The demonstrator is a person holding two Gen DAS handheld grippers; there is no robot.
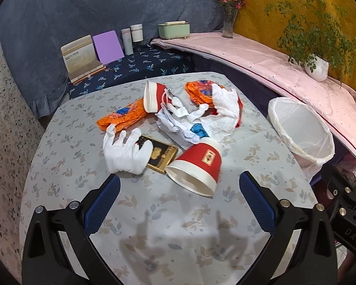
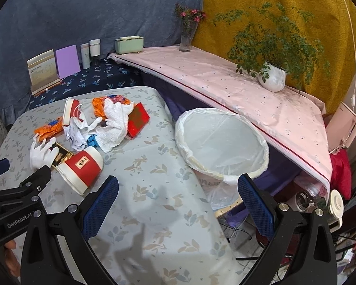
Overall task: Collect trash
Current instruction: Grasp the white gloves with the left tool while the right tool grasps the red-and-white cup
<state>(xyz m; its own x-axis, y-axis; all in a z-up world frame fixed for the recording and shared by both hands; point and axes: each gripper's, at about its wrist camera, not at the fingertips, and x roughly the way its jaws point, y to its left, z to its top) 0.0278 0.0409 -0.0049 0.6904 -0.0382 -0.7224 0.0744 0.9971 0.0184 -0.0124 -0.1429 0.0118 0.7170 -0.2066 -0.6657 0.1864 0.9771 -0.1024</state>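
Trash lies on the floral table (image 1: 154, 213): a near red paper cup (image 1: 197, 166) on its side, a far red cup (image 1: 153, 96), orange wrappers (image 1: 121, 117), a white glove (image 1: 124, 148) over a gold-black packet (image 1: 161, 155), crumpled white paper towel (image 1: 223, 114) and white scraps. My left gripper (image 1: 179, 201) is open and empty, just short of the near cup. My right gripper (image 2: 178, 204) is open and empty over the table's right edge, near the lined trash bin (image 2: 222, 142). The near cup (image 2: 81, 169) and a red packet (image 2: 138, 118) show in the right wrist view.
The bin (image 1: 301, 130) stands off the table's right side. Behind runs a pink-covered ledge (image 2: 225, 83) with a potted plant (image 2: 273, 76), flower vase (image 2: 186, 38) and green box (image 2: 129, 44). A dark blue shelf holds a calendar, purple card and bottles (image 1: 130, 40).
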